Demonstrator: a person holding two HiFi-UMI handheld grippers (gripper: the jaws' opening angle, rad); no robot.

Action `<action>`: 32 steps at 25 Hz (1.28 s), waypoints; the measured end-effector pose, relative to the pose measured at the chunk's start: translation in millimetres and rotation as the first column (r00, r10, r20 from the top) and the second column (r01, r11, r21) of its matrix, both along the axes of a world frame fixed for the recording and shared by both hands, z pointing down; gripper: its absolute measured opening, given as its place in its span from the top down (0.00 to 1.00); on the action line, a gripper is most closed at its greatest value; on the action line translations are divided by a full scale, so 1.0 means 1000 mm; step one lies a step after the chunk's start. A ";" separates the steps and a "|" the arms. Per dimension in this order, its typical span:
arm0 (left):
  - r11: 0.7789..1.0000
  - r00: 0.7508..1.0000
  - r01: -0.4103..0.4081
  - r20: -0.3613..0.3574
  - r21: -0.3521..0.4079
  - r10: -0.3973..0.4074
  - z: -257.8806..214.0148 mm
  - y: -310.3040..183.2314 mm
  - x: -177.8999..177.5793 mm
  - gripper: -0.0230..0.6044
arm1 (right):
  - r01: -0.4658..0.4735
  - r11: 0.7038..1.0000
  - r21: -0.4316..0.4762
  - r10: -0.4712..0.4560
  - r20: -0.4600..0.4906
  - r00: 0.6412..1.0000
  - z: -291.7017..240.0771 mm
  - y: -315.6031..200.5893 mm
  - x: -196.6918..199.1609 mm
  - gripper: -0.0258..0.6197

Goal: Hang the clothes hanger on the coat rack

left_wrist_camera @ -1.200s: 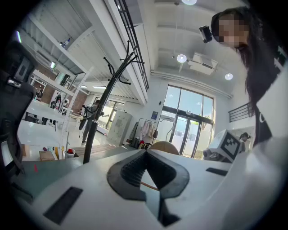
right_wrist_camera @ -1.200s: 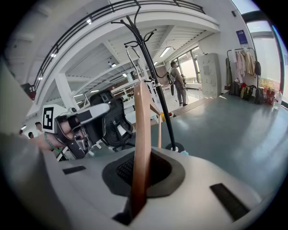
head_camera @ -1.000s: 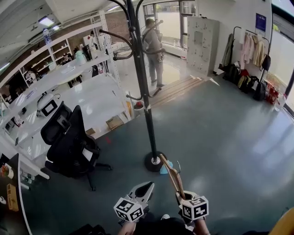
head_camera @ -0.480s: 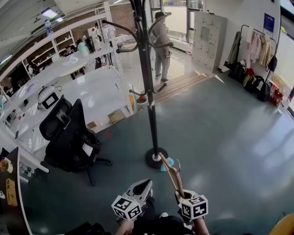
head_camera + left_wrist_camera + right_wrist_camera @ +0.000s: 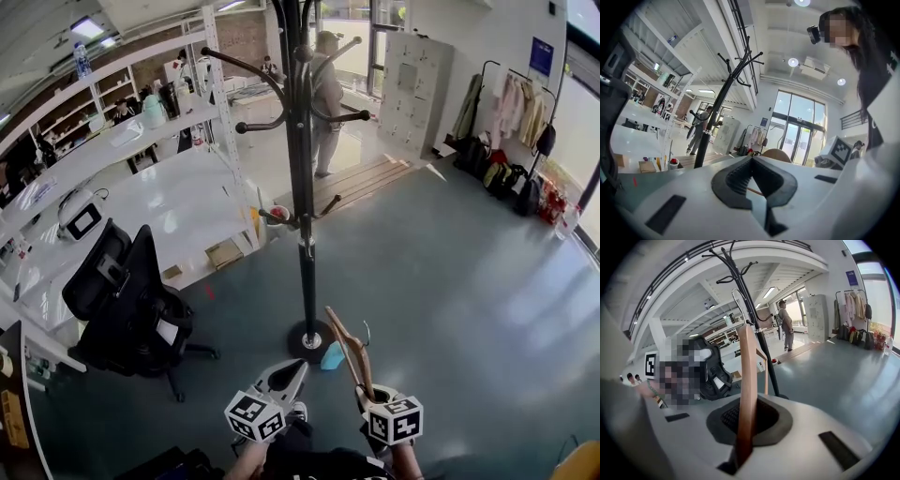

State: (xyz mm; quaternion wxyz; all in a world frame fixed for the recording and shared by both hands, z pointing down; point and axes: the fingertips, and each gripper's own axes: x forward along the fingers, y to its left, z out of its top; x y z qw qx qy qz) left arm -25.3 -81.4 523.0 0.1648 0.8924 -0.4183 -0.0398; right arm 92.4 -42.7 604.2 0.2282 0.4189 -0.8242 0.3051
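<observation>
The black coat rack (image 5: 302, 187) stands straight ahead, its round base (image 5: 309, 339) on the grey floor and its curved hooks high up. My right gripper (image 5: 367, 394) is shut on the lower end of a wooden clothes hanger (image 5: 349, 352), which rises slanted toward the rack's base. In the right gripper view the hanger's wooden arm (image 5: 746, 380) stands between the jaws of the right gripper (image 5: 749, 401), its metal hook in front of the rack (image 5: 757, 329). My left gripper (image 5: 298, 367) is shut and holds nothing. It points level at the rack (image 5: 715, 112), the left gripper (image 5: 751, 159) tips together.
A black office chair (image 5: 131, 300) sits left of the rack beside white shelving (image 5: 141, 187). A small blue object (image 5: 331, 356) lies by the rack's base. A person (image 5: 326, 94) stands beyond the rack. A garment rail (image 5: 520, 103) with clothes and bags is far right.
Both grippers have moved forward toward the coat rack, the hanger still in the right one. The rack's base now lies closer to the hanger's tip.
</observation>
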 end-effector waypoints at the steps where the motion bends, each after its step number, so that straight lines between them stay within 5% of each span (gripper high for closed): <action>1: 1.000 1.000 -0.008 0.005 0.006 0.008 -0.002 -0.009 -0.005 0.96 | -0.009 1.000 0.000 0.009 -0.001 1.000 -0.001 -0.009 -0.004 0.95; 19: 0.998 0.998 -0.052 0.022 -0.025 0.052 0.011 -0.123 -0.082 0.97 | -0.128 0.992 -0.017 0.127 -0.023 0.992 0.000 -0.116 -0.036 0.95; 26: 0.997 0.998 -0.067 0.017 -0.027 0.067 0.009 -0.145 -0.068 0.97 | -0.087 0.996 -0.003 0.086 -0.049 0.995 -0.006 -0.165 -0.021 0.95; 32: 1.000 1.000 0.016 0.007 -0.020 -0.016 0.002 -0.175 -0.070 0.96 | 0.006 1.000 0.012 -0.005 -0.081 0.997 -0.009 -0.234 -0.020 0.95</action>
